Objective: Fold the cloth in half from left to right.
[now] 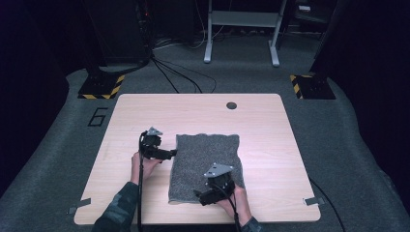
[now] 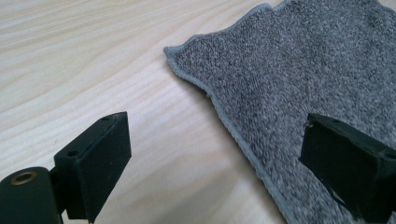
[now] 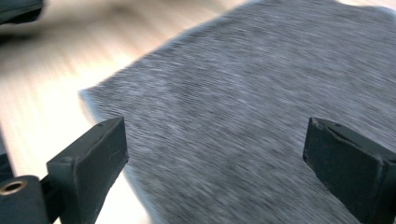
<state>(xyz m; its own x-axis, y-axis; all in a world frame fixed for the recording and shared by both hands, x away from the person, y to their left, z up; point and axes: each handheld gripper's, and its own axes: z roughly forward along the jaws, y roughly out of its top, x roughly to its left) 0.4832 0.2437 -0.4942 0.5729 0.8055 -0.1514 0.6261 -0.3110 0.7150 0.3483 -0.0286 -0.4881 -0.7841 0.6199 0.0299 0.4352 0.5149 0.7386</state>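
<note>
A grey folded towel (image 1: 205,164) lies flat in the middle of the light wooden table (image 1: 145,111). My left gripper (image 1: 173,153) hovers at the towel's left edge, jaws open and empty. In the left gripper view the towel (image 2: 299,79) has its hemmed edge running between the jaws of the left gripper (image 2: 215,163). My right gripper (image 1: 197,195) is over the towel's near edge, jaws open. In the right gripper view the towel (image 3: 243,112) is blurred and spreads under the wide-apart jaws of the right gripper (image 3: 215,163), with nothing between them.
A dark round hole (image 1: 231,105) marks the table's far side. Tape tabs (image 1: 314,201) stick out at the near corners. Beyond the table are grey carpet, cables (image 1: 179,72), a metal frame (image 1: 241,29) and stands with yellow-black bases (image 1: 101,87).
</note>
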